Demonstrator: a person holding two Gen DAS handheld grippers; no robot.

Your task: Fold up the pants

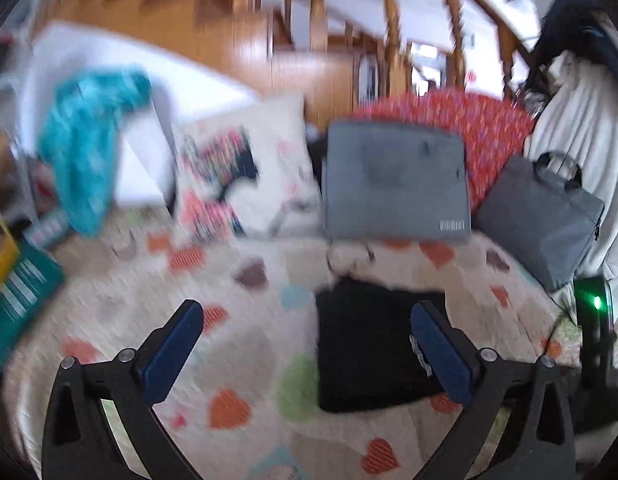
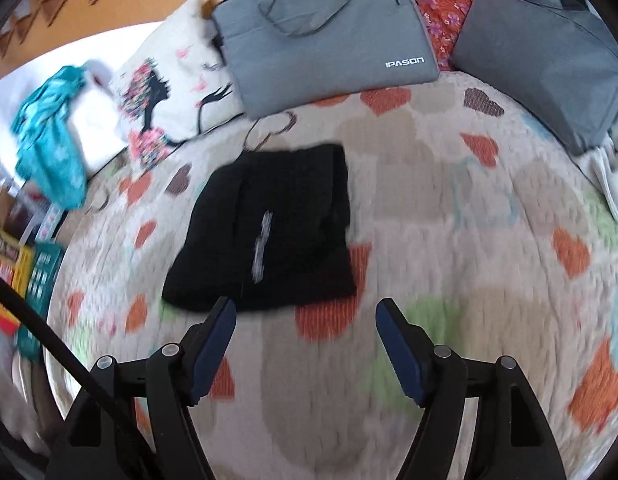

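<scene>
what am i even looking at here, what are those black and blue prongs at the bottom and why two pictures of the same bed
Those prongs are the jaws of two hand-held grippers; a person carries one in each hand, and each has a fisheye camera looking forward along its jaws. One picture comes from the left gripper, the other from the right gripper. Both stand open and hold nothing. On the heart-patterned bedspread lie the black pants, already folded into a compact rectangle. Behind them sit a printed pillow, a grey laptop bag marked IPASON, and a second grey bag. A teal cloth hangs at the far left.
</scene>
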